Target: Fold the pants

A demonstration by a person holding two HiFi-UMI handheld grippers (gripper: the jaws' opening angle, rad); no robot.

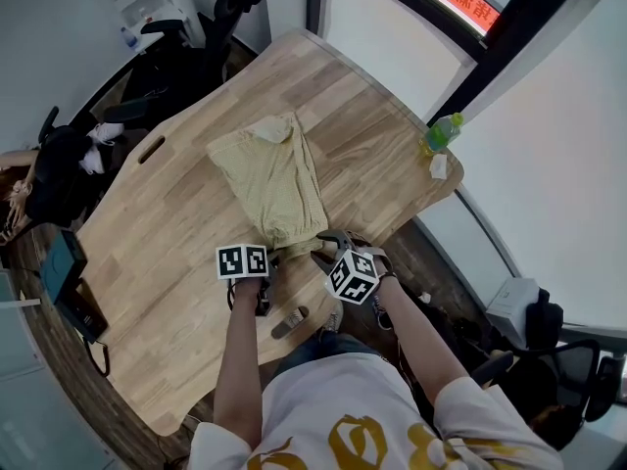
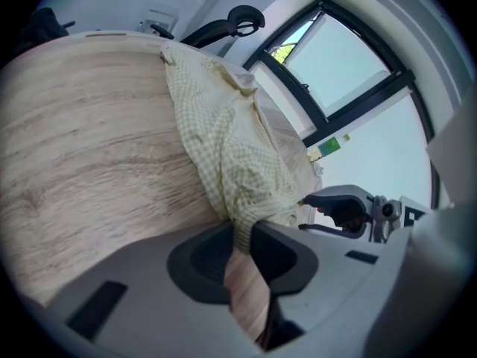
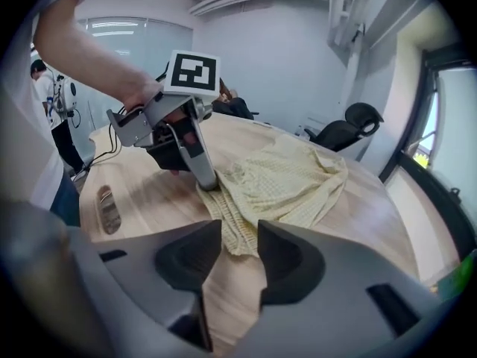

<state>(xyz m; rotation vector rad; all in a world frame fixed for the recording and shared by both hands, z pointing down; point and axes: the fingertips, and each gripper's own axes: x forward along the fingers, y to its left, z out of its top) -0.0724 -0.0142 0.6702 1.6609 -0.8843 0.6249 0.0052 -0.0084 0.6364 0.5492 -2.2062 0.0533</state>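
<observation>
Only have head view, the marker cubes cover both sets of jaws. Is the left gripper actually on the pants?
Observer: Yes. In the left gripper view, the left gripper is pinched on the near edge of the pants.
Operator: Right one?
Observer: The right gripper is open. The ribbed edge lies between its jaws, and the pads are not pressing it.
Operator: Cloth lifted?
Observer: No. In the right gripper view, the pants lie flat on the table.
</observation>
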